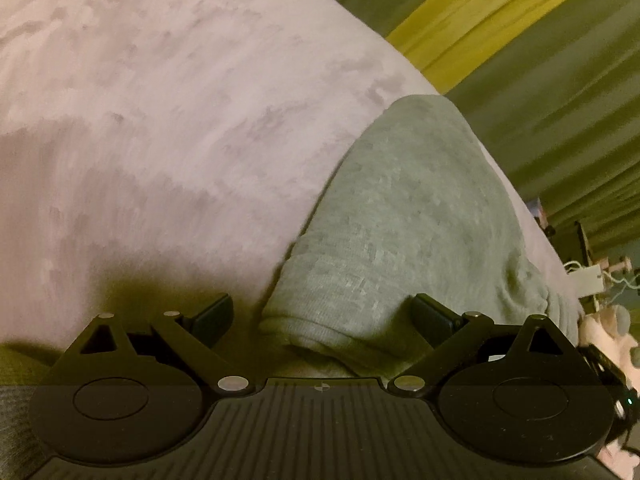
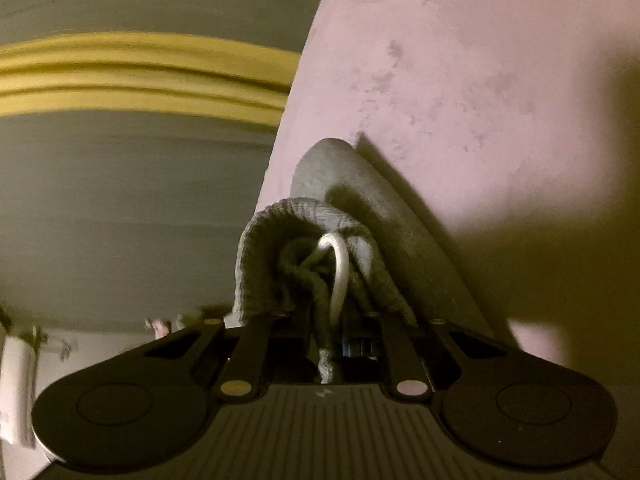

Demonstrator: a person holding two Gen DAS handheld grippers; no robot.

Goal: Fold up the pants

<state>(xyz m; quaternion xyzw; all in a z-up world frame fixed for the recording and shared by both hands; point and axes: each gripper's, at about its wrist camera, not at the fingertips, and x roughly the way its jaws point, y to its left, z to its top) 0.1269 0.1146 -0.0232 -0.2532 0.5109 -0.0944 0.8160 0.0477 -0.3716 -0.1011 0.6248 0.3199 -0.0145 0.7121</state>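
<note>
Grey sweatpants (image 1: 408,208) lie on a pinkish-lilac bed cover (image 1: 160,120), stretching away to the far edge. My left gripper (image 1: 320,316) is open, its two fingers wide apart on either side of a ribbed hem of the pants, just above it. In the right wrist view my right gripper (image 2: 340,320) is shut on the bunched ribbed waistband (image 2: 280,240) of the pants, with a white drawstring (image 2: 340,268) looping out between the fingers. The rest of the pants (image 2: 360,192) trails away across the cover.
The bed cover (image 2: 480,80) ends at an edge beside olive and yellow curtains (image 1: 540,60), which also show in the right wrist view (image 2: 140,72). Cluttered items and white cables (image 1: 592,276) sit past the bed at the right.
</note>
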